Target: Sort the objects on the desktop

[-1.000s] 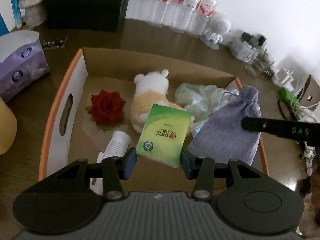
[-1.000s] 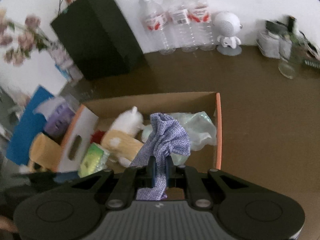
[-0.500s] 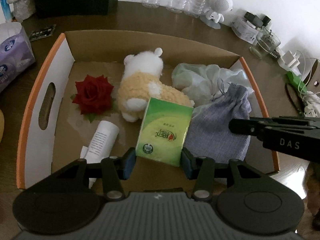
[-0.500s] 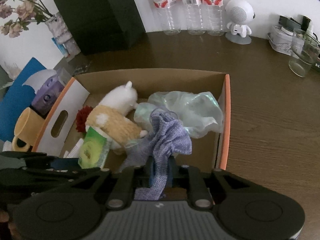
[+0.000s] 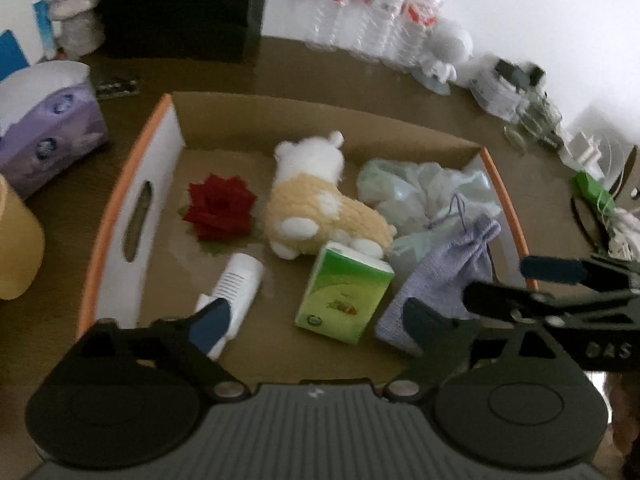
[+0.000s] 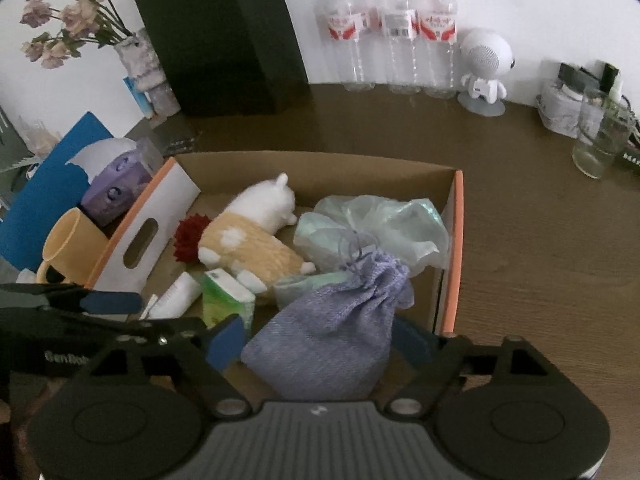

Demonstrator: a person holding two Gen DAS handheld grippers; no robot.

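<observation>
Brown wood desk [image 6: 540,280] runs back to a white wall, where three water bottles [image 6: 392,40] stand in a row beside a small white robot figure [image 6: 486,64] and a tall black box [image 6: 224,36]. At the middle sits a cardboard box [image 5: 140,216] with orange edges, holding a red rose [image 5: 220,212], a plush alpaca [image 5: 316,204], a crumpled plastic bag [image 5: 424,192] and a white tube [image 5: 240,284]. Both tongs are spread wide and grip nothing: the left gripper [image 5: 316,320] hangs over the green tissue pack [image 5: 344,296], which stands on the box floor leaning against the plush, and the right gripper [image 6: 320,340] straddles the purple drawstring pouch [image 6: 332,320], which lies in the near right corner against the plastic bag. By the look of it, both items are delivered and the step in hand is the release and withdrawal. To do it well, each gripper should lift straight up and back with jaws kept wide, so no pad drags the pouch's cloth or tips the tissue pack. The two tools sit close together, so they are best drawn apart, not across each other. A yellow mug [image 6: 68,248] and a purple tissue box [image 6: 116,188] wait outside the box's left wall and seem likely next candidates.
</observation>
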